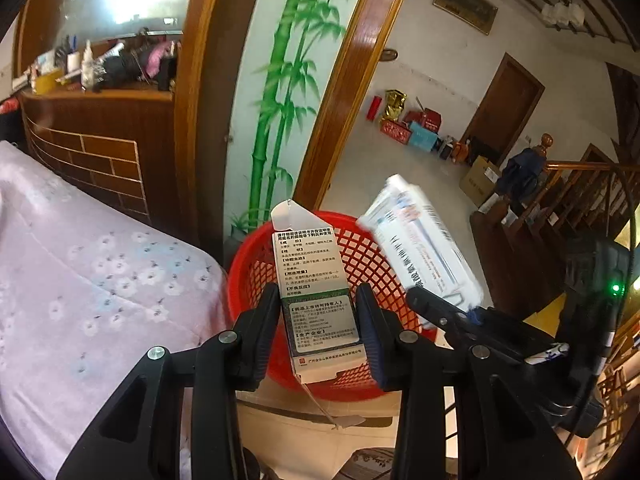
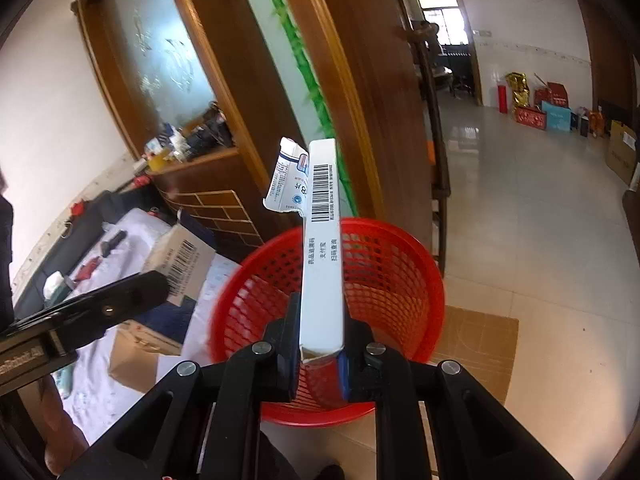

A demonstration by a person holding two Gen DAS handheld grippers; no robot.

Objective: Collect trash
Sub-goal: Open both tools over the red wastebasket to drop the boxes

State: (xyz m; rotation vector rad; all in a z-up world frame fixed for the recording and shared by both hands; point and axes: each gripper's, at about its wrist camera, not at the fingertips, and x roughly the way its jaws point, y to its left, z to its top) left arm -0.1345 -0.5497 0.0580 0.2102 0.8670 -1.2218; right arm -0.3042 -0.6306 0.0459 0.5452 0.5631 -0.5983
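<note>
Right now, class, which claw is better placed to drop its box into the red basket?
Either, slightly the right claw: its white box points over the red basket opening.

Glossy tiled floor [image 2: 540, 208], white walls [image 1: 432, 64], wooden door [image 1: 504, 108].

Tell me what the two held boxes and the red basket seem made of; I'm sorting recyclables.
Green-and-white medicine box in the left hand-held gripper: thin printed cardboard, slightly glossy, with a folded tuck flap. White barcode box in the right hand-held gripper: the same, torn flap showing paper edge. Red basket: probably moulded plastic, shiny lattice wall.
</note>
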